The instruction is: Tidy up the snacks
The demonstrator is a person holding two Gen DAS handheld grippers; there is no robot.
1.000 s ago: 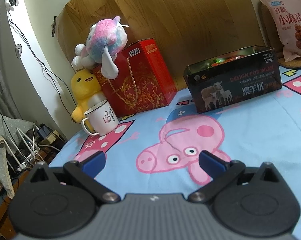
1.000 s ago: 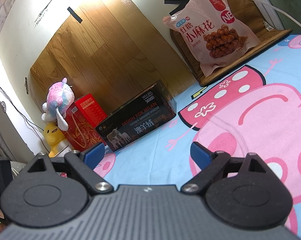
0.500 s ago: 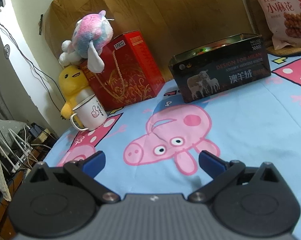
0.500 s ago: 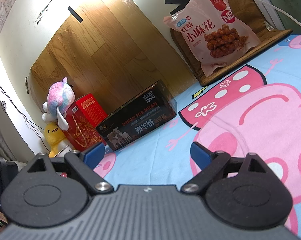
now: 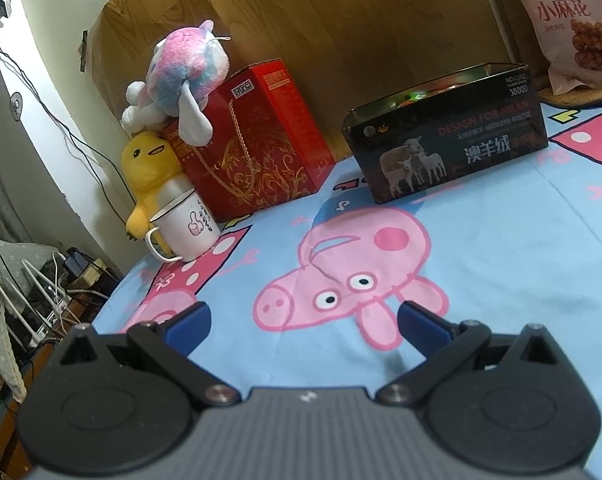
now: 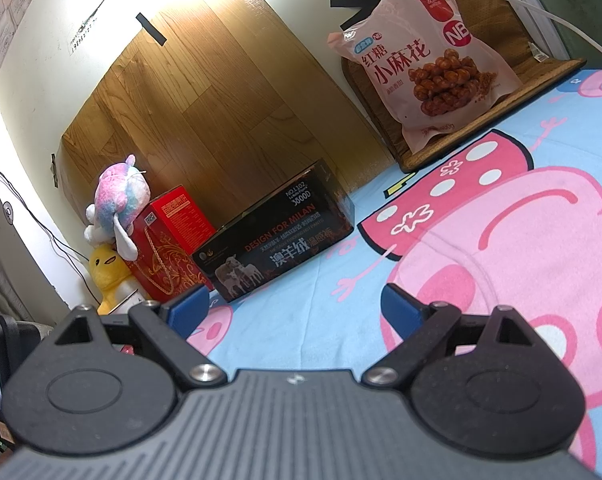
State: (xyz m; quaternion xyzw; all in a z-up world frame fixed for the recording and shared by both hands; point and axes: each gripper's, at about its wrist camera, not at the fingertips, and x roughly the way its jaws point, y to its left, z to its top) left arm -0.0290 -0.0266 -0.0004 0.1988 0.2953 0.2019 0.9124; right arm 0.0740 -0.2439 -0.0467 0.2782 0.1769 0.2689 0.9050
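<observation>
A black open box (image 5: 449, 140) with colourful snacks inside stands at the back of the blue Peppa Pig cloth (image 5: 481, 264); it also shows in the right wrist view (image 6: 277, 240). A pink snack bag (image 6: 425, 68) leans against the wall at the back right, on a wooden board (image 6: 497, 132); the left wrist view shows it too (image 5: 569, 24). My left gripper (image 5: 305, 320) is open and empty, low over the cloth. My right gripper (image 6: 295, 306) is open and empty, well short of the box.
A red gift box (image 5: 257, 140) stands left of the black box, with a plush toy (image 5: 181, 76) on top. A yellow plush duck (image 5: 149, 176) and a white mug (image 5: 187, 226) sit at the table's left edge. Cables and clutter lie beyond that edge.
The left gripper has pulled back and turned a little, so the boxes and mug shifted in its view. The right gripper has barely moved. Both stay open.
</observation>
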